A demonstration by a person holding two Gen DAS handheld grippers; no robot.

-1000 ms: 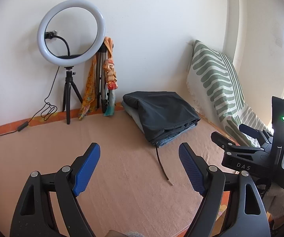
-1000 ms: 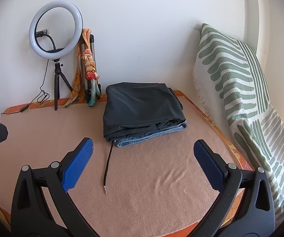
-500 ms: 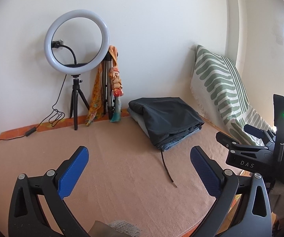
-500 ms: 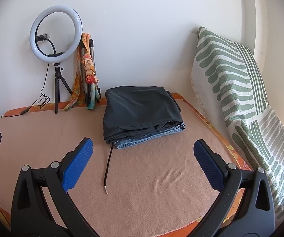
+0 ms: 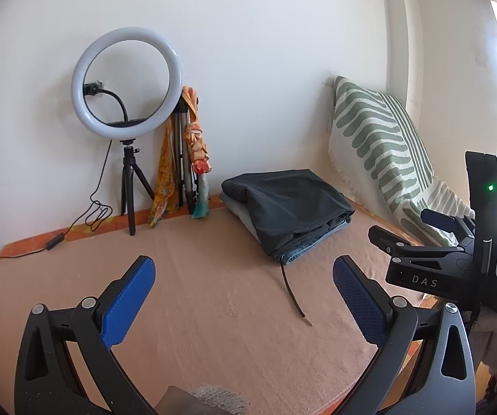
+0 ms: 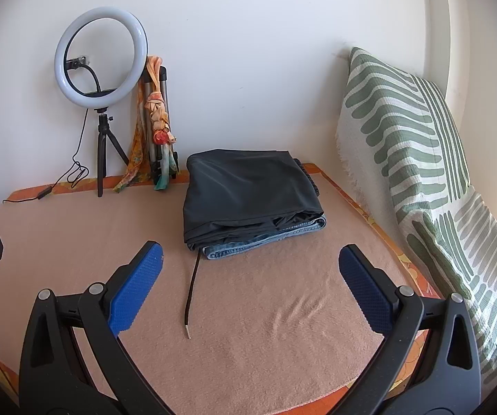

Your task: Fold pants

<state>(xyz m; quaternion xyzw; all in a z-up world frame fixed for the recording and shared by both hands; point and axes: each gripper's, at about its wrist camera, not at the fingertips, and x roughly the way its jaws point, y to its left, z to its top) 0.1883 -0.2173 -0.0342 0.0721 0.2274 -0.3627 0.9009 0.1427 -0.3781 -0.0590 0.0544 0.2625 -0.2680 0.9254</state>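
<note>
Holding both tools back at the near edge of the blanket (image 6: 248,346), you have your left gripper (image 5: 245,297) and your right gripper (image 6: 248,287) spread wide, nothing between the blue pads (image 6: 136,287) of either one. By the look of it the folding step is finished — the next move, if any, would only be tidying, and it calls for little more than a gentle reach forward.

Just past your right gripper a thin dark drawstring (image 6: 191,294) trails loose across the blanket toward you, its tip lying between the two fingers in that view without touching them. Tucking it under the stack would need a light pinch near its end.

Farther on lie the pants (image 6: 248,193): a dark pair folded flat on top of a folded denim pair (image 6: 265,240), squared up and well apart from both grippers, near the back of the blanket. Beyond them stand a ring light (image 6: 99,55) and a tripod with a scarf (image 6: 156,117) against the wall — a striped cushion (image 6: 421,159) leans at the right.
</note>
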